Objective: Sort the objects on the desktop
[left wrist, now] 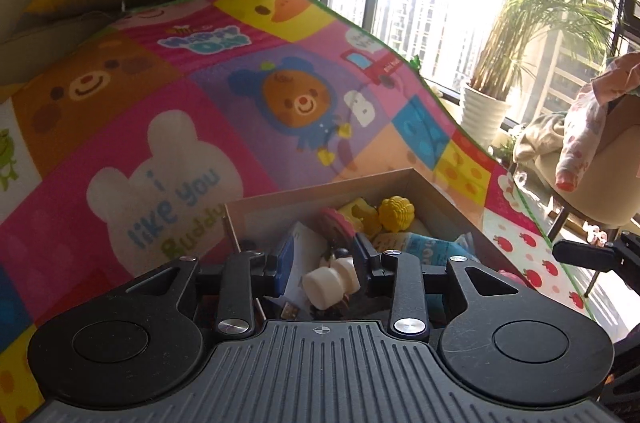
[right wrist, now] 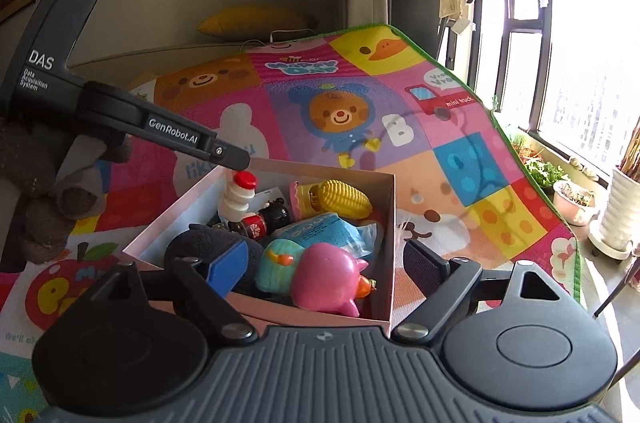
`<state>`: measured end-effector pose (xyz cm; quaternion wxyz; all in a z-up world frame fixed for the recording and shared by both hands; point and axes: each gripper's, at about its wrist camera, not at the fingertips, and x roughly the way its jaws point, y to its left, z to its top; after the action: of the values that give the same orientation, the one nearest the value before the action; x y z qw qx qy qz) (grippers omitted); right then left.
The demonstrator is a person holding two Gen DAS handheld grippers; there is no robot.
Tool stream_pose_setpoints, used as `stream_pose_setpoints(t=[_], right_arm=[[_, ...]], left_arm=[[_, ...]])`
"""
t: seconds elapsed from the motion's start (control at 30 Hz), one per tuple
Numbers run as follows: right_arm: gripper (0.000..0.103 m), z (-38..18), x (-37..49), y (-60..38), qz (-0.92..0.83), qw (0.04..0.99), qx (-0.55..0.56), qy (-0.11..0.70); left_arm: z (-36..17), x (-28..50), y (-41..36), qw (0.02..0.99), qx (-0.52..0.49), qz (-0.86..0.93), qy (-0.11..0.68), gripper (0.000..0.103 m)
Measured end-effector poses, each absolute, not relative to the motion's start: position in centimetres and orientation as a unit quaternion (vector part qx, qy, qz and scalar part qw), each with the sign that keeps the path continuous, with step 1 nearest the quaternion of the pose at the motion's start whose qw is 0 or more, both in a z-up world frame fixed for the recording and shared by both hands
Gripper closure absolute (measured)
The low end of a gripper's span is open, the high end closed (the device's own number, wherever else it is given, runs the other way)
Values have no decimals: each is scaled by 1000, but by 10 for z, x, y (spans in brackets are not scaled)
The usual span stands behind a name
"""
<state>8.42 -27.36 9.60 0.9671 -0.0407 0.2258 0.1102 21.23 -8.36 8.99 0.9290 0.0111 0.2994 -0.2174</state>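
Note:
An open cardboard box point(left wrist: 320, 186) point(right wrist: 394, 235) stands on a colourful play mat point(left wrist: 160, 111) and holds several toys. Among them are a yellow corn point(left wrist: 396, 213) point(right wrist: 346, 202), a pink pig-like toy point(right wrist: 324, 279), a teal toy point(right wrist: 276, 263), a blue packet point(right wrist: 324, 233) and a dark plush point(right wrist: 200, 247). My left gripper point(left wrist: 322, 265) point(right wrist: 236, 161) hangs over the box's far left side, jaws slightly apart. A white bottle toy with a red cap point(left wrist: 324, 283) point(right wrist: 240, 197) sits between and just under them, pads not pressing. My right gripper point(right wrist: 326, 265) is open wide above the box's near corner.
The mat point(right wrist: 440, 183) ends in a green border on the right, where the surface drops off. A grey plush point(right wrist: 36, 183) sits at the left. A chair draped with clothes point(left wrist: 580, 151) and potted plants point(right wrist: 624, 211) stand by the window.

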Motion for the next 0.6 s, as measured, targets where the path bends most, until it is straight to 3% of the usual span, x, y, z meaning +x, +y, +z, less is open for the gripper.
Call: stream_pose_setpoints(t=[0.23, 0.3, 0.33, 0.4, 0.5, 0.6], right_arm=[[17, 97, 93, -275, 107, 967, -25, 230], [30, 96, 100, -271, 115, 961, -16, 249], [45, 95, 105, -269, 119, 957, -10, 266], [45, 91, 118, -264, 132, 941, 19, 311], [45, 93, 126, -256, 154, 929, 43, 333], [45, 111, 121, -242, 137, 946, 12, 295]], left_arm=[[68, 156, -49, 935, -18, -200, 292, 32], [60, 139, -47, 936, -13, -203, 286, 21], [58, 132, -47, 938, -8, -204, 281, 19], [53, 120, -47, 941, -6, -205, 269, 9], [47, 111, -50, 940, -14, -213, 268, 7], [43, 105, -49, 939, -23, -217, 266, 6]])
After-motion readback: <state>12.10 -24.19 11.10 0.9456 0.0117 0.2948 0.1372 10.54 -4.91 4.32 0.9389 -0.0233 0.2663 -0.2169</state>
